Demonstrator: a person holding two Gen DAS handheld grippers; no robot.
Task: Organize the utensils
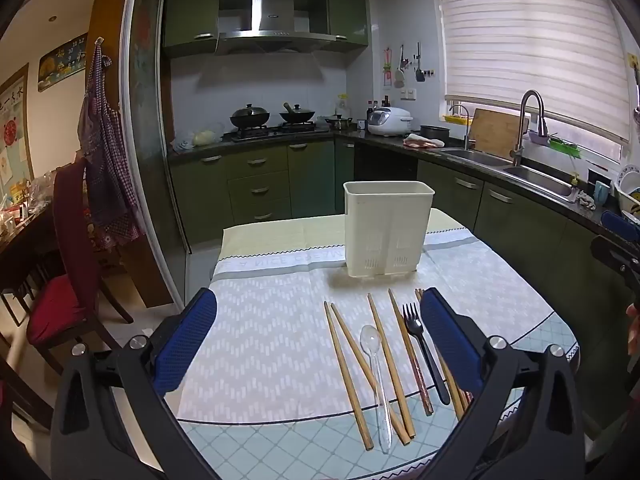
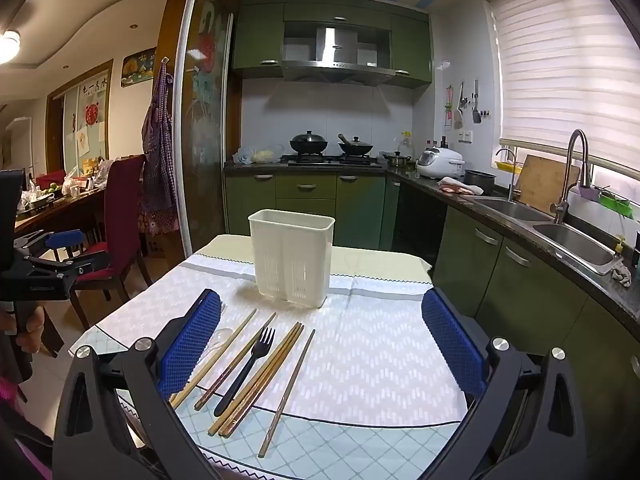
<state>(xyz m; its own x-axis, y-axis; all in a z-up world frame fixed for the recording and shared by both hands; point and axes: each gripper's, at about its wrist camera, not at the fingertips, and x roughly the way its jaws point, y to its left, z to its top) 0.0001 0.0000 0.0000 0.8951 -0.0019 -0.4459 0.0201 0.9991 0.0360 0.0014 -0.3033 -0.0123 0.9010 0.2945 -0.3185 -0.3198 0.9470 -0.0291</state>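
Observation:
A cream plastic utensil holder [image 1: 387, 229] stands upright and empty at the far side of the table; it also shows in the right wrist view [image 2: 291, 258]. Several wooden chopsticks [image 1: 347, 368], a clear plastic spoon [image 1: 375, 376] and a black plastic fork [image 1: 424, 354] lie side by side on the cloth in front of it. The right wrist view shows the chopsticks [image 2: 264, 376] and fork [image 2: 245, 368] too. My left gripper [image 1: 318, 336] is open and empty above the table's near edge. My right gripper [image 2: 322, 340] is open and empty, right of the utensils.
The table has a patterned cloth [image 1: 272, 320] over a checked cover [image 2: 340, 440]. A red chair [image 1: 68, 280] stands at the left. Green cabinets and a counter with a sink [image 2: 560, 236] run along the right. The other gripper shows at the left edge [image 2: 44, 268].

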